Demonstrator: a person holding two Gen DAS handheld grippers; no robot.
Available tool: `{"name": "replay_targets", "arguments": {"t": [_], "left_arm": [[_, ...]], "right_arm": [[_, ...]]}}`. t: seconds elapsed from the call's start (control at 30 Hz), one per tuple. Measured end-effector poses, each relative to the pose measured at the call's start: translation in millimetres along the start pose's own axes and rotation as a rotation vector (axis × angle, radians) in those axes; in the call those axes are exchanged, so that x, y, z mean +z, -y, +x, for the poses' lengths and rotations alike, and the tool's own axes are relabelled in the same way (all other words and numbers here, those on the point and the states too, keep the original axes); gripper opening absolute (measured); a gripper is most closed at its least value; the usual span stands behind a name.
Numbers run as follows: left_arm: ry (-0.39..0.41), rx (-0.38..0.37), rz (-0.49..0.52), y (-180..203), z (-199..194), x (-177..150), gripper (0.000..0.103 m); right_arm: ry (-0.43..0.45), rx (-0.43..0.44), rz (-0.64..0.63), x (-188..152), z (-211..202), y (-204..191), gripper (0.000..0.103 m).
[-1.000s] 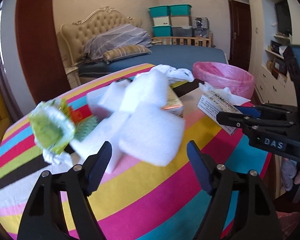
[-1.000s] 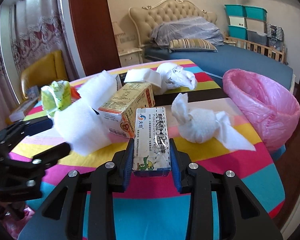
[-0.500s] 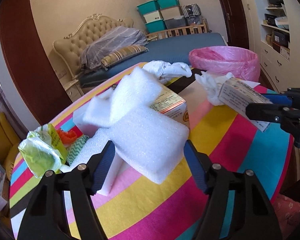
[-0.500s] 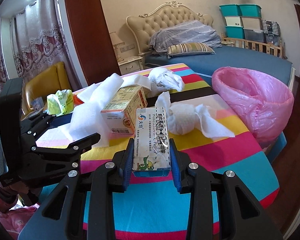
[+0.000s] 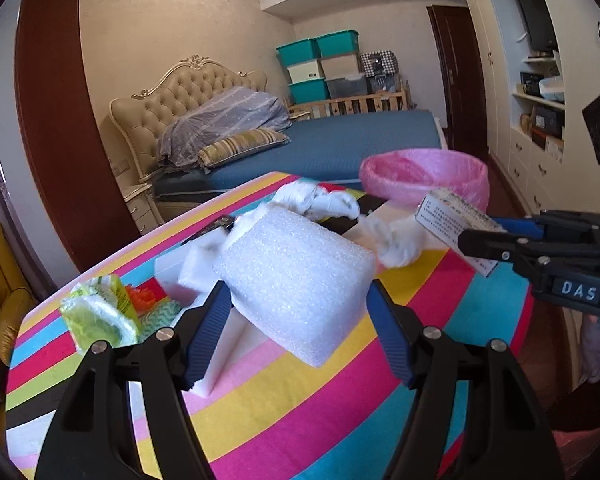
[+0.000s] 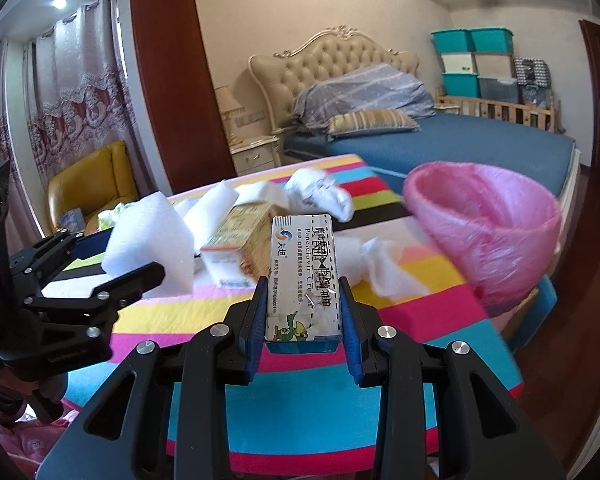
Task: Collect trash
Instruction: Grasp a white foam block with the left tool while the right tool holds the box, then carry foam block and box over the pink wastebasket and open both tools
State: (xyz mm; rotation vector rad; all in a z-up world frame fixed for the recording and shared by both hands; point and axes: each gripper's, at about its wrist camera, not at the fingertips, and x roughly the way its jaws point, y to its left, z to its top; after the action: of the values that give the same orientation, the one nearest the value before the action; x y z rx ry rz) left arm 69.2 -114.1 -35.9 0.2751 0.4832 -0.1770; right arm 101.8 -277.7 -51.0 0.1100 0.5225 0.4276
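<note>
Trash lies scattered over the striped, many-coloured surface (image 5: 340, 400). Near its left edge sits a crumpled green-yellow plastic wrapper (image 5: 100, 316). Just right of it, the left tool (image 5: 298, 320) clamps a white foam block (image 5: 296, 276), held above the surface. Behind the block lie crumpled white tissues (image 5: 320, 198), and a yellow cardboard carton (image 6: 240, 240) stands mid-surface. The right tool (image 6: 304, 312) grips a white and blue medicine box (image 6: 304, 276), raised off the surface. Past the far right edge stands a pink-bagged bin (image 6: 488, 224).
</note>
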Motion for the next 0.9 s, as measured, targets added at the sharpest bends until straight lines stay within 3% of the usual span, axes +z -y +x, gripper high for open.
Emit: {"name": "replay_targets", "arguments": {"t": [0.3, 0.53, 0.9], "left_arm": [[0.035, -0.070, -0.057, 13.1, 25.8, 33.2, 0.068], [0.060, -0.110, -0.037, 33.0, 60.4, 69.3, 0.068], [0.011, -0.207, -0.066, 64.6, 158.0, 146.7, 0.068]], "right_arm": [[0.034, -0.113, -0.004, 14.8, -5.2, 33.1, 0.033], [0.053, -0.207, 0.007, 28.5, 4.9, 70.8, 0.033], [0.078, -0.346, -0.006, 68.3, 29.9, 147.6, 0.034]]}}
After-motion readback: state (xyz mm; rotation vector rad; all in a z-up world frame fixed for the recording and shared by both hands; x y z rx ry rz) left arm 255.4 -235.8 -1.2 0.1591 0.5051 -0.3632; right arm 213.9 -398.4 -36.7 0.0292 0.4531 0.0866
